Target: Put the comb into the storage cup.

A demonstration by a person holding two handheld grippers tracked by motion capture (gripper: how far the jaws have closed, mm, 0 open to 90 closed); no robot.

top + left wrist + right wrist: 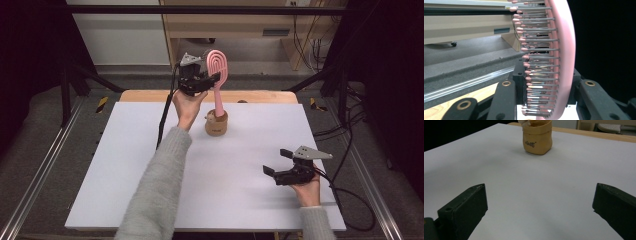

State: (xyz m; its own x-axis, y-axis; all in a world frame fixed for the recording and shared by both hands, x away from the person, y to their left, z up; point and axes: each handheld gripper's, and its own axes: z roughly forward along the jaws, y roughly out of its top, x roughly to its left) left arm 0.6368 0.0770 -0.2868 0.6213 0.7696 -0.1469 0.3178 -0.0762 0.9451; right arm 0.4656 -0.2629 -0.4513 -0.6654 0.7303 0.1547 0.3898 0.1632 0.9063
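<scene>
High view: we see the left gripper (212,80) upper centre clamping a pink hairbrush (218,67), handle down in a tan pouch (216,123) on the white table (125,165), right gripper (276,162) lower right, jaws wide; left gripper view: bristles between closed jaws; right gripper view: pouch top centre.
</scene>
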